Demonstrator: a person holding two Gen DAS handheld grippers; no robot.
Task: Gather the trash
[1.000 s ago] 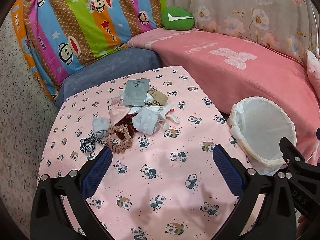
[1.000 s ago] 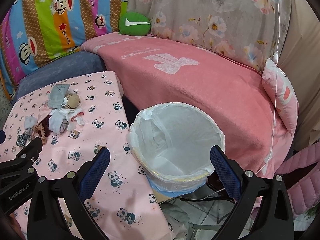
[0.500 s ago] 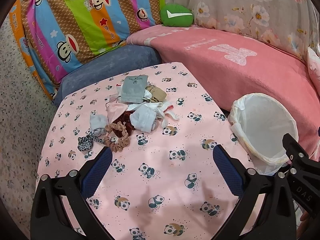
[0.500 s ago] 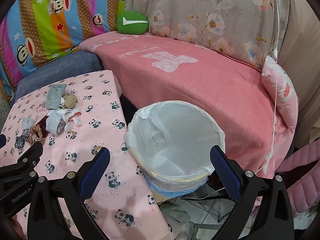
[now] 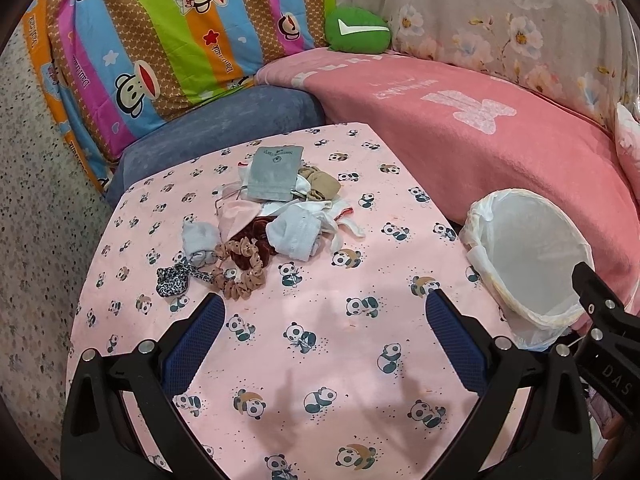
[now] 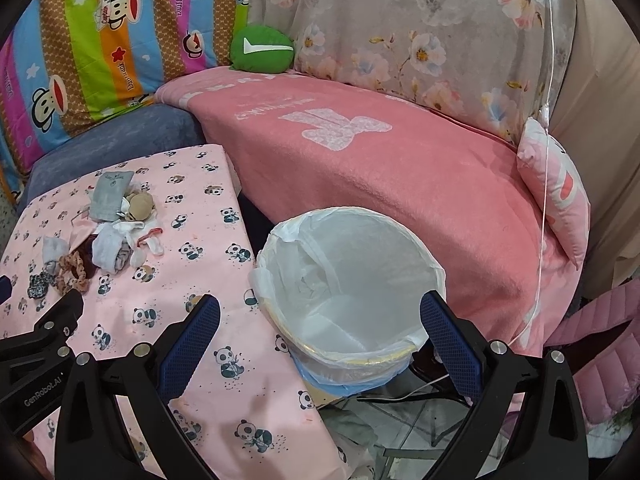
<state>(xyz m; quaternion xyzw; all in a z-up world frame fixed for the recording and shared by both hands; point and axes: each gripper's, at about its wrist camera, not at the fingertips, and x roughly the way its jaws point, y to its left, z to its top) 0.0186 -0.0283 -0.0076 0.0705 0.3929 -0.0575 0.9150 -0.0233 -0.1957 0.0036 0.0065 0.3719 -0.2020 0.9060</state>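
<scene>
A pile of small cloth items (image 5: 276,216) lies on the pink panda tablecloth (image 5: 320,352): a grey pouch (image 5: 274,174), white socks, a tan sock, scrunchies (image 5: 240,268) and a leopard-print piece. The same pile (image 6: 104,232) shows at the left of the right wrist view. A bin lined with a white bag (image 6: 348,292) stands off the table's right edge, also seen as the bin (image 5: 528,260) in the left wrist view. My left gripper (image 5: 322,316) hangs open over bare tablecloth, short of the pile. My right gripper (image 6: 320,316) is open above the bin's near rim, holding nothing.
A sofa under a pink blanket (image 6: 380,160) curves behind table and bin. Striped monkey-print cushions (image 5: 160,40) and a green cushion (image 5: 356,32) lean at the back. A pink pillow (image 6: 560,196) lies at the right. Cables and floor show below the bin.
Both views have drifted slightly back and up, so the pile and bin sit a little farther off. Both grippers stay open and empty.
</scene>
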